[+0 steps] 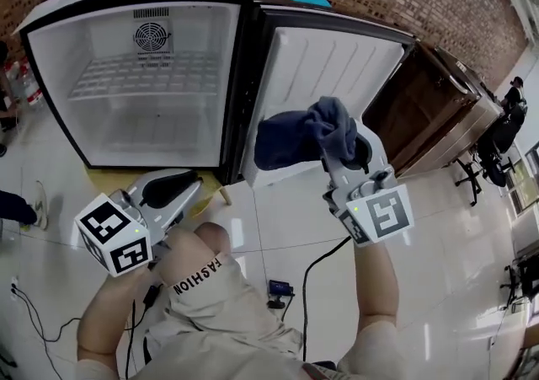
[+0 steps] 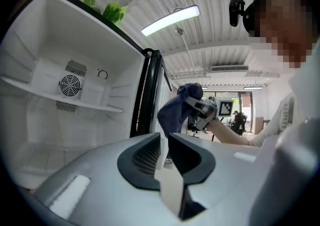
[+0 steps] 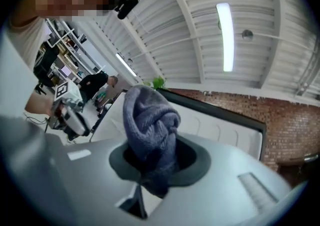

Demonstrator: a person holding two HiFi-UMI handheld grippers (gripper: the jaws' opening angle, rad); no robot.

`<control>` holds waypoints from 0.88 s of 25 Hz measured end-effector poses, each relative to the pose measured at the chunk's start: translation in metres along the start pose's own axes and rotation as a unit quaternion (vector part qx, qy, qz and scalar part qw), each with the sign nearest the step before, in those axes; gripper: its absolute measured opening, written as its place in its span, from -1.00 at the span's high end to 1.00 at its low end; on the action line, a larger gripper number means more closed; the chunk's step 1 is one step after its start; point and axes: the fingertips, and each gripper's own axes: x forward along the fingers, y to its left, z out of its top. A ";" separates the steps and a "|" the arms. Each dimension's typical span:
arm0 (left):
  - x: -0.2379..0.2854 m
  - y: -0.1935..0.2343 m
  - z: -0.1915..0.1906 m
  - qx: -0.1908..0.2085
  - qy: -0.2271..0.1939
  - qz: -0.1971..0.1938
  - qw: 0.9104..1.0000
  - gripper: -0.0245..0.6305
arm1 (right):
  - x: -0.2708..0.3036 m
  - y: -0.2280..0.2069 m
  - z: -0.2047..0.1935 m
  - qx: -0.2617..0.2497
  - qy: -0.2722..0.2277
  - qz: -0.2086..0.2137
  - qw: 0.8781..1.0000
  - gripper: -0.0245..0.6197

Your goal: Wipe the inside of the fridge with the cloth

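At centre right of the head view, before the open fridge (image 1: 50,92), the right hand-held gripper (image 3: 152,162) pinches the bunched blue cloth (image 1: 295,141), which looks soft, light and floppy, so probably best held deep in a fold, while the left hand-held gripper (image 2: 165,150) stands narrow, empty.

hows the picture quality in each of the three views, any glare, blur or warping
Head view: even, bright light, sharp, but the wide lens bows the fridge edges. Left gripper view: heavy fisheye with black corners, and the strip light is blown out white. Right gripper view: same dark corners and curved lines; the cloth is crisp enough to show its texture, the ceiling lamp glares.
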 end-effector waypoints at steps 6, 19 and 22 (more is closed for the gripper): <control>0.000 0.012 -0.007 -0.010 -0.006 0.024 1.000 0.91 | 0.068 -0.029 0.044 -0.048 -0.031 -0.020 0.998 0.70; -0.005 0.011 -0.027 -0.017 0.030 0.014 0.999 0.91 | 0.093 -0.129 0.000 -0.083 -0.035 -0.177 0.980 0.72; 0.000 0.011 -0.034 -0.014 0.044 0.008 0.999 0.91 | 0.102 -0.204 -0.050 -0.032 0.023 -0.242 0.969 0.72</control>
